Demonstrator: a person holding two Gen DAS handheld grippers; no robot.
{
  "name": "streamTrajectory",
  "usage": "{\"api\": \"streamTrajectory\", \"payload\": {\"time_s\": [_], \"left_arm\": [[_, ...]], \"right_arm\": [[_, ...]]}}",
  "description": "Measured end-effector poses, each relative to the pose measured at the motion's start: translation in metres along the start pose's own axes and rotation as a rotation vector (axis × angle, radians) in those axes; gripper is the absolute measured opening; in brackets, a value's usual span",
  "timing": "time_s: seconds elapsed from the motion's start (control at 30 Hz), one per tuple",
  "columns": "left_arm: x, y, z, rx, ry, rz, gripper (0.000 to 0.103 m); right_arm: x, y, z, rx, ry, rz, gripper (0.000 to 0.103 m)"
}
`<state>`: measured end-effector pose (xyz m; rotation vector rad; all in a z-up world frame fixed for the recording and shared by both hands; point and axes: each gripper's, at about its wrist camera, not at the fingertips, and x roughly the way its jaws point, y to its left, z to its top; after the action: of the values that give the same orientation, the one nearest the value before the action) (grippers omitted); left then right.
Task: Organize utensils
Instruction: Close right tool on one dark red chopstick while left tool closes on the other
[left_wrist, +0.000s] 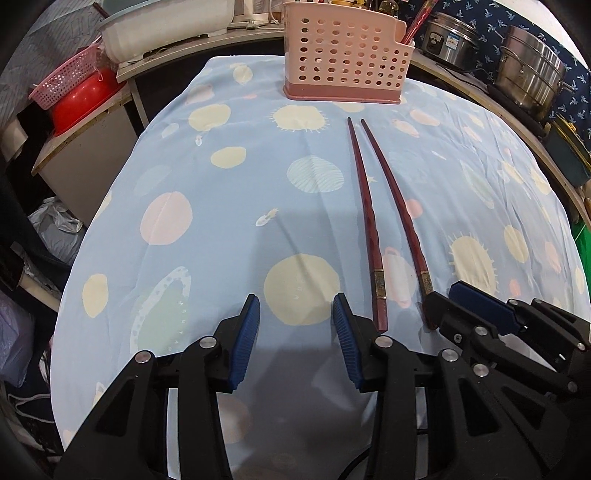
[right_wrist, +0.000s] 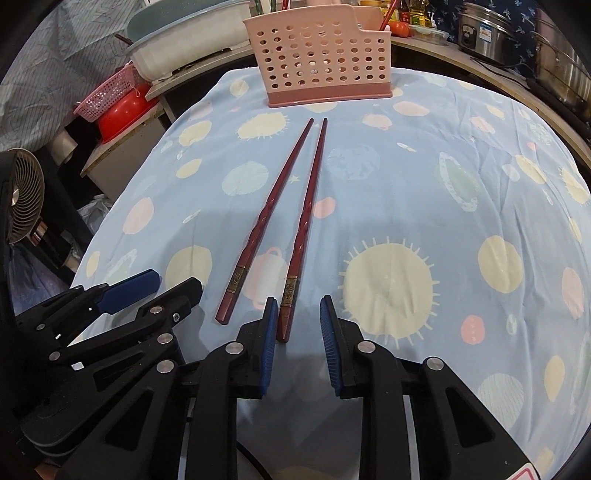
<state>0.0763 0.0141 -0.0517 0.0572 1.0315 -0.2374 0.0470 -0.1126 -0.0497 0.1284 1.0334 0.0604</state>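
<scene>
Two dark red chopsticks lie side by side on the blue patterned cloth, thick ends toward me, tips toward a pink perforated utensil holder at the far edge. My left gripper is open and empty, just left of the chopsticks' thick ends. My right gripper is open, its jaws either side of the right chopstick's thick end, not closed on it. Each gripper shows in the other's view: right gripper, left gripper.
A red chopstick stands in the holder. Steel pots sit on the shelf at the right. A red bowl with a pink basket and a white basin are at the left. A small fan stands at the far left.
</scene>
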Motion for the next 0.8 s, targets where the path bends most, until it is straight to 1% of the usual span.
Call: {"api": "streamTrajectory", "payload": {"time_s": [0.23, 0.3, 0.33, 0.47, 0.8], "left_arm": [[0.0, 0.0, 0.0, 0.003, 0.002, 0.003, 0.039], [0.0, 0.0, 0.0, 0.002, 0.002, 0.001, 0.039], [0.0, 0.0, 0.0, 0.001, 0.002, 0.0, 0.039], [0.0, -0.002, 0.001, 0.0, 0.007, -0.018, 0.039], [-0.001, -0.026, 0.003, 0.038, 0.012, -0.071, 0.041]], "right_arm": [[0.006, 0.002, 0.001, -0.018, 0.002, -0.018, 0.022], [0.006, 0.004, 0.001, -0.035, -0.001, -0.039, 0.018], [0.007, 0.005, 0.001, -0.042, -0.003, -0.048, 0.017], [0.004, 0.003, -0.002, -0.047, -0.008, -0.049, 0.008], [-0.008, -0.024, -0.008, 0.02, -0.021, -0.051, 0.007]]}}
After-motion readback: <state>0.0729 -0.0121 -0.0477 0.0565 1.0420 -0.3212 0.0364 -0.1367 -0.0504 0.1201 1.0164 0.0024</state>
